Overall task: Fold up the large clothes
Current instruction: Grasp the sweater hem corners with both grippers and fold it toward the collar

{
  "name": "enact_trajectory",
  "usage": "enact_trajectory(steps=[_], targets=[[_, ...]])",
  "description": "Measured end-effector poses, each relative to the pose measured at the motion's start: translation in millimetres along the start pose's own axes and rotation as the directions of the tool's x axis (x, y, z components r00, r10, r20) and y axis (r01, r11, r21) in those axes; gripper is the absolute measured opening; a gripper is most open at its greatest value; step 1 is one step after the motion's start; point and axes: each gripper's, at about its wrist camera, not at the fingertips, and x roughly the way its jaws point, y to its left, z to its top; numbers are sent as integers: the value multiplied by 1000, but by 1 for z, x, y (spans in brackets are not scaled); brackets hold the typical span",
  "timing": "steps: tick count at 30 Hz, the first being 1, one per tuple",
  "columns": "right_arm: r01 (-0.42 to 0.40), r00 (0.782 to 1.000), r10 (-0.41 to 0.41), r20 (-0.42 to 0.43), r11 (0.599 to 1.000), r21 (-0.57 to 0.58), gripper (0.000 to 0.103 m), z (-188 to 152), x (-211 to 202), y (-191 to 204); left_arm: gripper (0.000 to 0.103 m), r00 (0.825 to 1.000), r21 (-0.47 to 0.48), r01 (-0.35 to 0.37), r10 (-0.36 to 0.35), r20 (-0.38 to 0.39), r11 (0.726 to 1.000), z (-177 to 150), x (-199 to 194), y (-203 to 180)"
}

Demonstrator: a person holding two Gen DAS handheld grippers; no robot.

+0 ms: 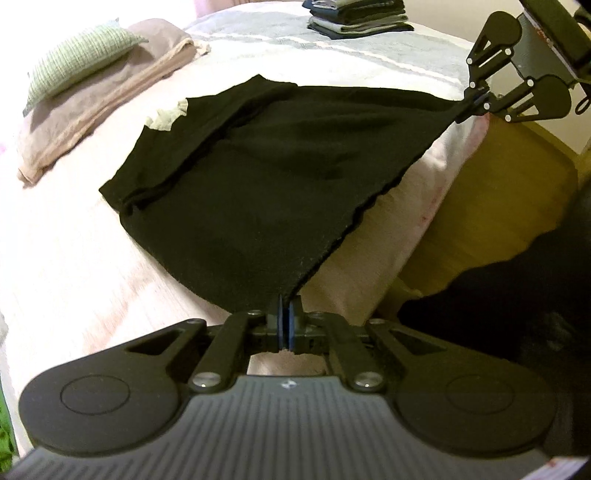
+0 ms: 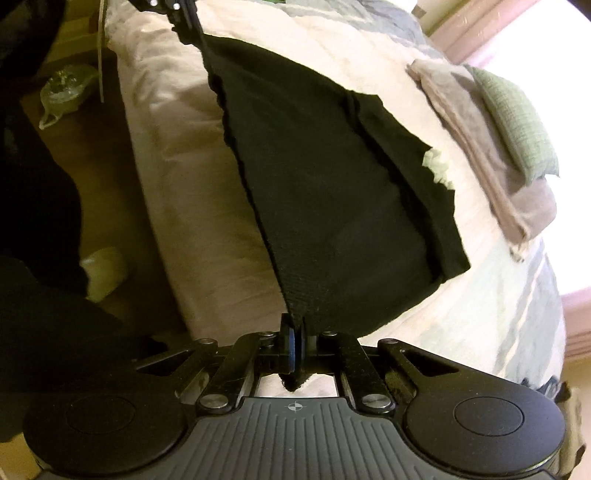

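A black garment [image 1: 258,173] [image 2: 332,206] lies partly folded on the pale bed, its near hem stretched taut above the bed's edge. My left gripper [image 1: 285,314] is shut on one hem corner. My right gripper [image 2: 296,332] is shut on the other corner; a scrap of black cloth pokes out behind its pads. In the left wrist view the right gripper [image 1: 471,105] shows at the upper right, pinching the cloth. The left gripper [image 2: 184,26] shows at the top of the right wrist view. A light lining patch [image 1: 166,116] peeks out at the garment's far end.
A green pillow [image 1: 77,59] rests on a folded beige blanket [image 1: 103,110] at the bed's far side. A stack of folded clothes [image 1: 358,18] sits farther back. Beside the bed are wooden floor [image 1: 491,206], a clear plastic item [image 2: 62,88] and a person's dark clothing [image 2: 37,221].
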Motion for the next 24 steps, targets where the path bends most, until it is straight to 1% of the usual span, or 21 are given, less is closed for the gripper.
enact_trajectory(steps=[3,6,9,11,15,18,20,24], targets=[[-13,1000,13,-8,1000,-3,0,4,-9,1,0,1000,-1,1,-1,8,1000,-2,-13,1],[20,1000,-20,5,1000,14,0,18,-20,-23,0,999,-19,-14,15,49,1000,14,-21,22],[67,997,-67,30,998,-1,0,36,-32,-58,0,993,0,-47,47,105,999,43,-31,52],[90,995,-90,50,996,1,0,45,-37,-87,0,990,-7,-56,56,132,998,66,-36,76],[84,993,-85,79,996,14,0,60,-33,-154,0,984,10,-77,75,162,997,120,-37,125],[69,993,-69,93,998,6,0,63,-13,-208,0,985,16,-83,80,152,996,159,-18,164],[49,993,-48,103,999,-2,0,62,8,-245,0,988,16,-85,83,131,996,183,3,189],[0,993,0,116,1000,-1,0,59,57,-314,0,993,-30,-84,86,77,996,224,51,240]])
